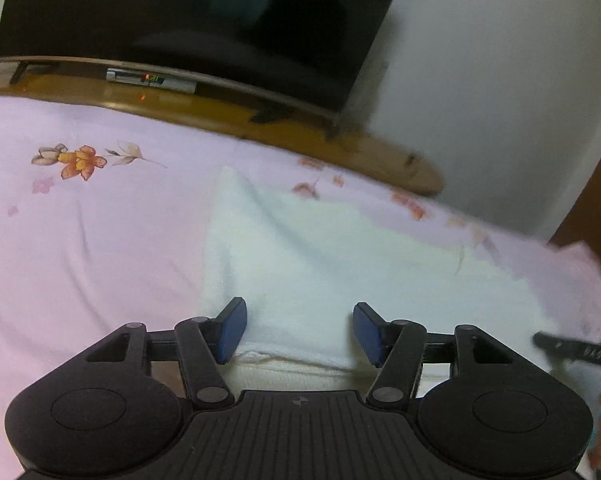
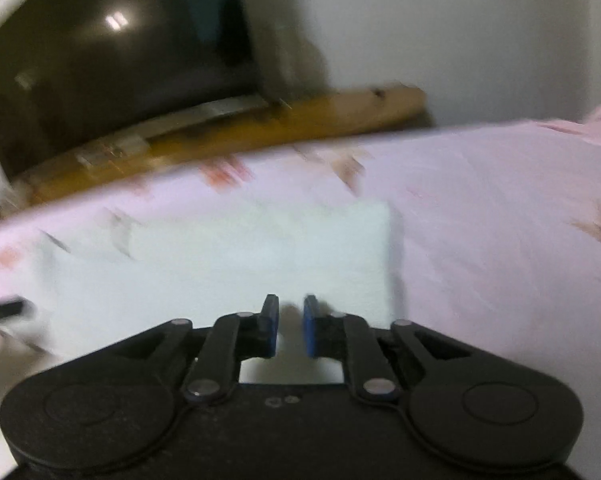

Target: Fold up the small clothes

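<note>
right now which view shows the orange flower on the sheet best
The left wrist view. There the orange flower is sharp on the pink sheet, left of the white cloth, petals and leaves distinct. The right wrist view is motion-blurred: its sheet prints are only orange-brown smears, and this flower cannot be picked out.

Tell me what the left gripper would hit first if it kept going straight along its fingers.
Most likely the white folded cloth: the left gripper points down at it, open, with the cloth's near edge between its fingers. The floral pink bedsheet lies underneath. Depth is unclear.
</note>
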Demonstrator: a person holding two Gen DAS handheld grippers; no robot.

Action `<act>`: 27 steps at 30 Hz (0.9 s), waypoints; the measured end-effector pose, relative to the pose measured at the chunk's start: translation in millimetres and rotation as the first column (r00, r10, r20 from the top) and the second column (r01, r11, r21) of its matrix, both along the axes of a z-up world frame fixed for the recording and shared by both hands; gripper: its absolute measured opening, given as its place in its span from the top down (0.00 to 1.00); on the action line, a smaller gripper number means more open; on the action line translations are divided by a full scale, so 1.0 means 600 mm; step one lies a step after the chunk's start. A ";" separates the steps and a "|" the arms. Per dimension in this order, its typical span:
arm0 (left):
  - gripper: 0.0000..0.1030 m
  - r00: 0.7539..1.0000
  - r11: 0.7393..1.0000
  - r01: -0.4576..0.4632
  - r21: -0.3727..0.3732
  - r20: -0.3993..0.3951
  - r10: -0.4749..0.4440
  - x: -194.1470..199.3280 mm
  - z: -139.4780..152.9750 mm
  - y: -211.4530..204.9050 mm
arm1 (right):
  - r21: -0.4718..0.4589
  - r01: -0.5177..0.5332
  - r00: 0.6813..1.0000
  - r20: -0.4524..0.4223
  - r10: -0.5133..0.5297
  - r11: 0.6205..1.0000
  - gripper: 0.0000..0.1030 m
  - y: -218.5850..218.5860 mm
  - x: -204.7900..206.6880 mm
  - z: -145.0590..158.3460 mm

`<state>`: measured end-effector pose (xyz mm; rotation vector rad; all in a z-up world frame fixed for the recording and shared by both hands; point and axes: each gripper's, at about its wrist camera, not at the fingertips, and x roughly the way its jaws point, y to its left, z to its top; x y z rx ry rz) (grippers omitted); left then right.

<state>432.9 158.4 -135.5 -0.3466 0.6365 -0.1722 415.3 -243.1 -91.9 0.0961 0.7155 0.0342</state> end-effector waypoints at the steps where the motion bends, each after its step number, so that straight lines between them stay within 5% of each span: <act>1: 0.43 1.000 1.000 0.003 -0.028 -0.004 -0.004 0.001 0.001 0.006 | 0.041 0.004 1.000 0.027 -0.006 0.999 0.94 -0.014 -0.004 -0.008; 4: 0.43 1.000 0.995 -0.012 -0.101 0.006 0.013 0.006 0.020 0.033 | 0.075 0.010 1.000 0.013 -0.011 0.997 0.94 -0.025 -0.001 -0.001; 8: 0.42 1.000 0.996 0.017 -0.088 0.028 -0.015 0.045 0.031 0.050 | 0.060 0.010 0.998 0.064 -0.014 0.998 0.81 -0.017 0.001 0.018; 12: 0.42 0.995 0.997 0.070 0.013 -0.065 -0.069 0.097 0.006 0.033 | 0.072 0.054 0.998 0.030 -0.056 0.996 0.88 -0.031 0.023 0.003; 17: 0.42 0.999 0.988 0.037 0.153 0.016 -0.040 0.083 0.028 0.022 | 0.065 0.062 0.998 0.025 -0.064 0.996 0.89 -0.032 0.025 0.005; 19: 0.42 1.000 0.989 0.002 0.151 0.009 -0.003 0.091 0.031 0.038 | 0.082 0.046 0.997 0.061 -0.051 0.996 0.84 -0.029 0.024 0.019; 27: 0.43 0.996 0.990 -0.044 0.134 -0.069 0.054 0.180 0.007 0.093 | 0.088 0.089 0.993 0.065 -0.095 0.992 0.88 -0.039 0.031 0.022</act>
